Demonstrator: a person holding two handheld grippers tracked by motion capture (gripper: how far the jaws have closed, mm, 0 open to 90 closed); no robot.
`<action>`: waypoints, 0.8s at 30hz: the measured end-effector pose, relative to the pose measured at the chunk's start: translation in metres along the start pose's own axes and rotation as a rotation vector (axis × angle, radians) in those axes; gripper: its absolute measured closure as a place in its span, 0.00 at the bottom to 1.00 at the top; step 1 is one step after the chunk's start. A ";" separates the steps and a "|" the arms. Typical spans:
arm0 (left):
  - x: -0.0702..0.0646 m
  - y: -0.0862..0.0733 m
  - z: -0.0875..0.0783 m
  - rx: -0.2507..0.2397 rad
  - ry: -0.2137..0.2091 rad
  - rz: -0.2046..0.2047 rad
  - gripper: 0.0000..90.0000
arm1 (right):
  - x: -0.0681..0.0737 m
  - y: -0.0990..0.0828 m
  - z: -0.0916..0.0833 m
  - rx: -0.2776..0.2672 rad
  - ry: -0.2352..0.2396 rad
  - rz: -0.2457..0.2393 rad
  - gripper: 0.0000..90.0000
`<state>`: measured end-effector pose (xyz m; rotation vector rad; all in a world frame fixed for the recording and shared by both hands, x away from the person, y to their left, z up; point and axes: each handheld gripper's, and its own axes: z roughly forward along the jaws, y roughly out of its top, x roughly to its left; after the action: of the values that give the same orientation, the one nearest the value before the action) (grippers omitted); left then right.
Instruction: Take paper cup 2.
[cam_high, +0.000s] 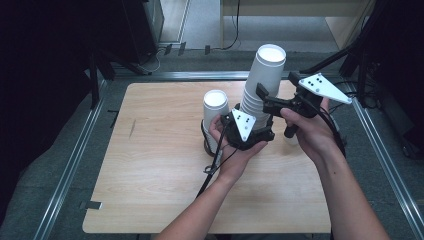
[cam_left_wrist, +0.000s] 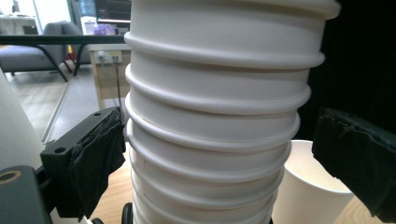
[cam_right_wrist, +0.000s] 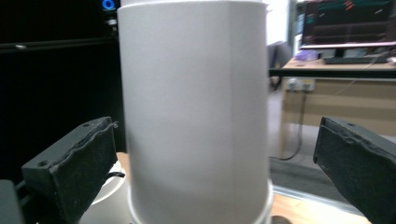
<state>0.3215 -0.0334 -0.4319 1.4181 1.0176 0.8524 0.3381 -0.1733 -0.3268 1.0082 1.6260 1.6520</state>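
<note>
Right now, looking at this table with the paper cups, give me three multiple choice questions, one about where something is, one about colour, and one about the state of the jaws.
1. Where does the smaller upside-down cup stand relative to the tall cup stack in the high view?
A. To its left
B. To its right
C. On top of it

2. What colour are the cups?
A. Red
B. White
C. Blue

3. How do the left gripper's jaws stand at the stack?
A. Clamped flat together beside it
B. Open, one on each side of it
C. Pointing away from it

Answers: 1 A, the high view shows it left of the stack. 2 B, every cup is white. 3 B, the left gripper view shows a gap at the far jaw.
</note>
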 end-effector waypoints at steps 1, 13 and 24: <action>0.000 0.000 0.000 0.000 0.000 0.000 0.03 | 0.000 0.000 0.000 0.000 0.000 0.000 0.00; -0.002 0.002 0.002 -0.008 0.021 0.016 0.09 | 0.001 0.000 0.016 0.041 0.028 0.001 0.00; -0.004 0.001 0.006 0.028 0.045 -0.003 0.03 | 0.001 -0.003 0.022 0.050 0.025 0.009 0.10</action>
<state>0.3252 -0.0394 -0.4313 1.4267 1.0694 0.8743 0.3558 -0.1609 -0.3306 1.0254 1.6889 1.6429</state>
